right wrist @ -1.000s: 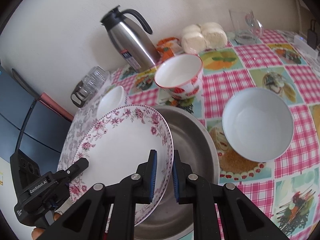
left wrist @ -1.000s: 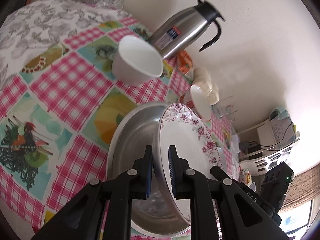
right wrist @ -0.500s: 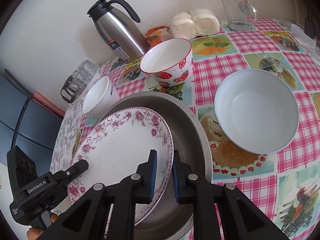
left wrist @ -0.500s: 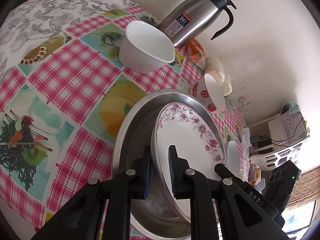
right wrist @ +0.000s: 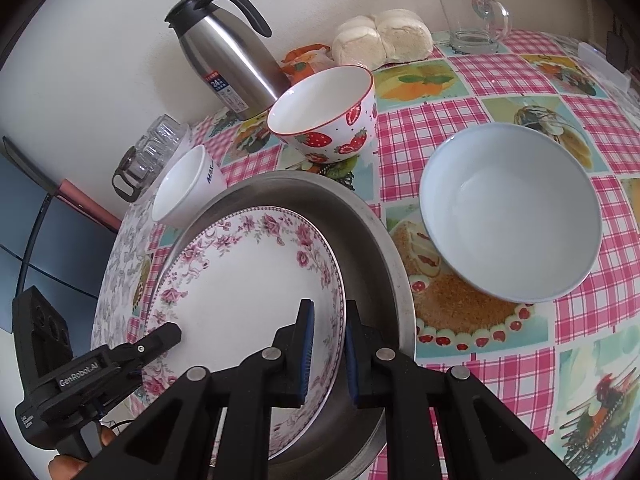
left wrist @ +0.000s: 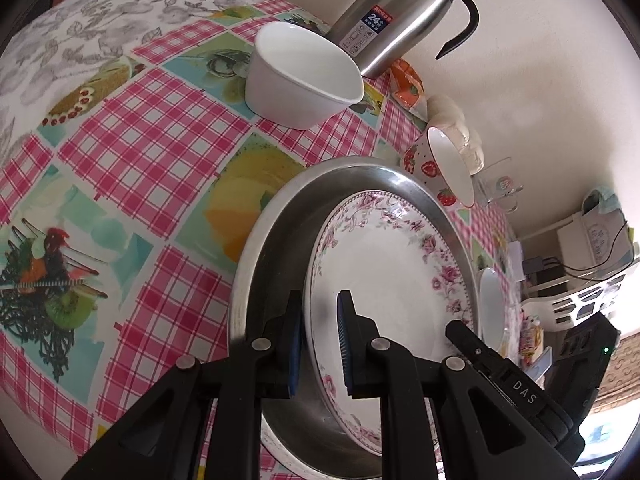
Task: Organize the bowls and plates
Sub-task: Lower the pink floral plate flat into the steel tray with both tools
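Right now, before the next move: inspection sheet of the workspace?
Surface: tablecloth, pink checks and food pictures.
Job's things: plate tilted inside pan; strawberry bowl, wide bowl and white bowl upright on the cloth, none stacked.
Clutter: flask, buns, mug, glasses, orange packet, all near the wall.
Grippers: left gripper and right gripper each shut on the plate's rim, opposite sides.
Cables: black cable beside the table; wires at the shelf.
Surroundings: wall, shelf.
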